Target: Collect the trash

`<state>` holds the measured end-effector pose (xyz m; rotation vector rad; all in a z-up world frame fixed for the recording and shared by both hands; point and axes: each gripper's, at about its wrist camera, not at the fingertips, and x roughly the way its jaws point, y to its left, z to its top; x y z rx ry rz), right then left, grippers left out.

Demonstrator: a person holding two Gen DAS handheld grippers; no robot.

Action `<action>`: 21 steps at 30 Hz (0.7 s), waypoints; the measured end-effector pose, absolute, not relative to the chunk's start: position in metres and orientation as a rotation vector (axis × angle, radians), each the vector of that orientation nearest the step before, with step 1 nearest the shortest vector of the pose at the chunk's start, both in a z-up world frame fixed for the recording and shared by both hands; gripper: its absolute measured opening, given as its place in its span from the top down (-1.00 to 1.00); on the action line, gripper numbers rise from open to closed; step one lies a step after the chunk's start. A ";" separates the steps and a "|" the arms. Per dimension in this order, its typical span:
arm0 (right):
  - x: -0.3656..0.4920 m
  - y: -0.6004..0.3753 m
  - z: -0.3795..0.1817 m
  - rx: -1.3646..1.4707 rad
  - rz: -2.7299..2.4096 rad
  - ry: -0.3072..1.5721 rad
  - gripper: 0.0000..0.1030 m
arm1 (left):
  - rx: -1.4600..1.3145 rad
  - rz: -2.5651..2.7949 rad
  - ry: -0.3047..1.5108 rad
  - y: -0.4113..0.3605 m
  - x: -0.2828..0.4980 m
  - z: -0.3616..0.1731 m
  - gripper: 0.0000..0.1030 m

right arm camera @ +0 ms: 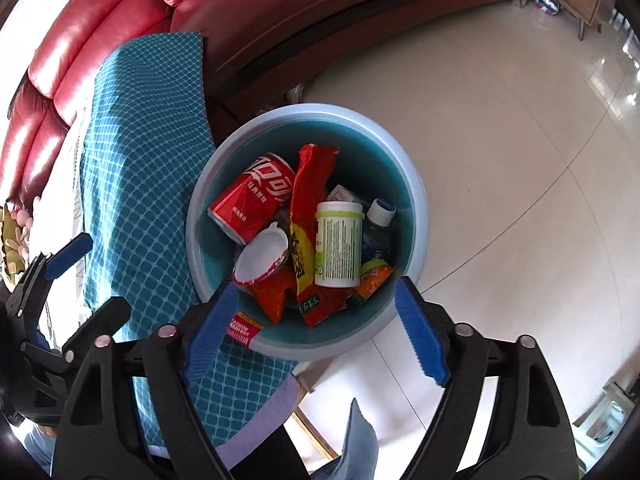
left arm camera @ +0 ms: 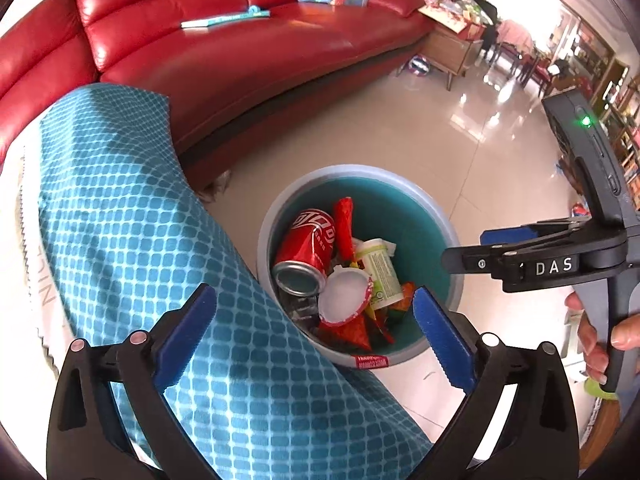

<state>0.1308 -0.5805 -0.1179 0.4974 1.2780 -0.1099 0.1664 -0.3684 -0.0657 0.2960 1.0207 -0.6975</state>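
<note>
Right now the trash sits in the bin [right arm camera: 416, 200] on the floor [right arm camera: 500, 120], just beside the cloth-covered counter [right arm camera: 132, 168]: a red can [right arm camera: 252, 196], a red snack wrapper [right arm camera: 308, 224], a white tub with a green label [right arm camera: 338, 244], a peeled white lid [right arm camera: 260, 258] and a small capped bottle [right arm camera: 380, 216] all lie inside. I judge the drop-off step done, so the next move calls for pulling both hands off the bin and looking for any litter left around the red sofa [left arm camera: 240, 60]. My left tool [left arm camera: 316, 336] hangs over the bin's near rim with its jaws released as wide as they go, nothing between the pads. My right tool [right arm camera: 316, 324] hovers above the bin, also spread and empty, touching nothing.
</note>
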 end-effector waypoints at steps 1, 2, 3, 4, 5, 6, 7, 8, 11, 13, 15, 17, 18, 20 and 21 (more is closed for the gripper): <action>0.129 -0.578 -0.115 0.488 -0.108 1.274 -0.52 | 0.294 -0.692 1.014 -0.365 0.164 -0.063 -0.92; 0.127 -0.576 -0.113 0.480 -0.104 1.271 -0.52 | 0.291 -0.685 1.009 -0.363 0.161 -0.060 -0.92; 0.125 -0.571 -0.108 0.463 -0.100 1.266 -0.54 | 0.287 -0.676 1.003 -0.360 0.159 -0.058 -0.92; 0.123 -0.569 -0.105 0.448 -0.099 1.263 -0.56 | 0.284 -0.661 1.003 -0.357 0.154 -0.054 -0.92; 0.120 -0.565 -0.100 0.432 -0.098 1.256 -0.61 | 0.278 -0.645 0.998 -0.353 0.152 -0.052 -0.92; 0.118 -0.562 -0.095 0.417 -0.096 1.247 -0.63 | 0.271 -0.634 0.993 -0.350 0.149 -0.049 -0.92; 0.115 -0.559 -0.090 0.399 -0.094 1.238 -0.64 | 0.261 -0.625 0.992 -0.346 0.147 -0.046 -0.92; 0.112 -0.554 -0.084 0.379 -0.090 1.228 -0.65 | 0.249 -0.621 0.994 -0.343 0.144 -0.043 -0.92; 0.102 -0.544 -0.067 0.327 -0.096 1.198 -0.70 | 0.228 -0.601 1.003 -0.332 0.139 -0.036 -0.92; 0.094 -0.536 -0.055 0.293 -0.093 1.165 -0.78 | 0.237 -0.584 0.987 -0.327 0.132 -0.030 -0.92; 0.084 -0.529 -0.044 0.278 -0.094 1.131 -0.80 | 0.248 -0.561 0.968 -0.320 0.124 -0.025 -0.92; 0.076 -0.522 -0.039 0.262 -0.095 1.120 -0.82 | 0.242 -0.550 0.961 -0.312 0.117 -0.020 -0.92; 0.073 -0.519 -0.037 0.255 -0.095 1.116 -0.83 | 0.236 -0.546 0.958 -0.309 0.115 -0.017 -0.92; 0.068 -0.515 -0.035 0.241 -0.092 1.116 -0.87 | 0.222 -0.535 0.951 -0.301 0.111 -0.012 -0.92; 0.065 -0.511 -0.034 0.226 -0.095 1.114 -0.87 | 0.217 -0.529 0.948 -0.298 0.109 -0.010 -0.92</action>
